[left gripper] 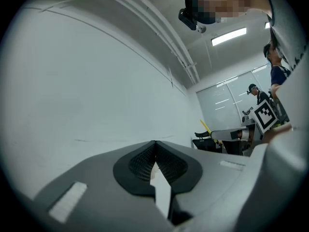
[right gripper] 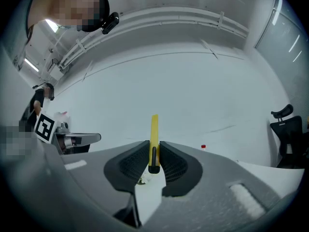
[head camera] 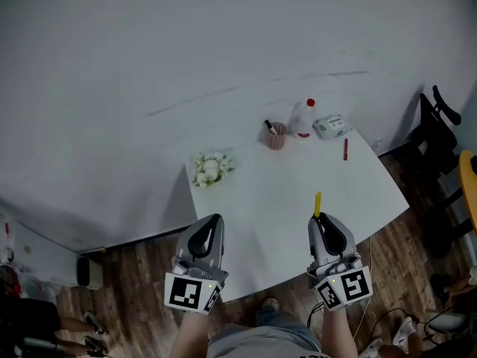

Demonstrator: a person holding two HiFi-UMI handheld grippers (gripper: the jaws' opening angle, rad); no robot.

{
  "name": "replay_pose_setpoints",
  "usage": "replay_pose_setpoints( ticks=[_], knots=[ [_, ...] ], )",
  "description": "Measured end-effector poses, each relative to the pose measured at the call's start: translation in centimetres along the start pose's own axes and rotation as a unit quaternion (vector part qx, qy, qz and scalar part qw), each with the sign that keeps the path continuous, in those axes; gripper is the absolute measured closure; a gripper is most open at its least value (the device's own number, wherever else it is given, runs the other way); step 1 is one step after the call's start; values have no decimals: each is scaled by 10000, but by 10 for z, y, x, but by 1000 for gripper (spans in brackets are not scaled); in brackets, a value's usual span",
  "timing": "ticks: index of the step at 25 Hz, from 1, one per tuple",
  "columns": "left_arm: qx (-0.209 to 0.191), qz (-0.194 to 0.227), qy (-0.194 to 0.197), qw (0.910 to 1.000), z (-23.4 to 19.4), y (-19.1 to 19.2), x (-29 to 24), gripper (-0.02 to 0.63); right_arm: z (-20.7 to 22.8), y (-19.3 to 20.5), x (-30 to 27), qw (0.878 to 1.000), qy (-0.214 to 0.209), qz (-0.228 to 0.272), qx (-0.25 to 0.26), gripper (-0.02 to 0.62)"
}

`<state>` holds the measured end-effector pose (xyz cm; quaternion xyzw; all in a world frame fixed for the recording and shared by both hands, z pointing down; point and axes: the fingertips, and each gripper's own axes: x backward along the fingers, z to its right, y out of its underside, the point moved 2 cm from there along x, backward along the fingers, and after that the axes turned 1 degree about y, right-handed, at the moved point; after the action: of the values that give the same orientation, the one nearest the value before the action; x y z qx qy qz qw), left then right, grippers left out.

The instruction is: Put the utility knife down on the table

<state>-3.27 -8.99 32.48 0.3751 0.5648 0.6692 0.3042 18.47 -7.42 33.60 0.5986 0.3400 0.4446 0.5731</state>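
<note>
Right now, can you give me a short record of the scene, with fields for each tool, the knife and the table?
left tool: shut, holds nothing
right tool: shut on the utility knife
knife: yellow, sticks out forward past the jaws, over the table, not yet laid down
also on table: flowers, cup, bottle

Smooth matt wht table, yel. plastic utility knife, dk wood floor.
</note>
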Motion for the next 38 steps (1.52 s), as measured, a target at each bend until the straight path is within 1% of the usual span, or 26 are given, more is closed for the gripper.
replay_pose_setpoints(
  ticks=[8,13,17,27,33,38],
  knots=[
    [14,95,-418,9991,3,1,-27,601,34,10,-26,9991,-397,-153,-75,529],
    [-16,6,-546,9985,4,5,-34,601,41,21,-43,9976,-595,-305,-177,531],
    [-22,-71,-595,9982,-1,10,-36,601,42,33,-58,9961,-675,-500,-267,531],
    [-18,-218,-579,9981,-27,18,-39,601,34,82,-101,9880,-728,-1303,-409,531],
    [22,-321,-582,9978,-45,26,-36,601,27,118,-123,9786,-712,-1873,-475,531],
    [58,-362,-583,9976,-55,32,-32,601,25,146,-131,9693,-643,-2307,-563,531]
  ],
)
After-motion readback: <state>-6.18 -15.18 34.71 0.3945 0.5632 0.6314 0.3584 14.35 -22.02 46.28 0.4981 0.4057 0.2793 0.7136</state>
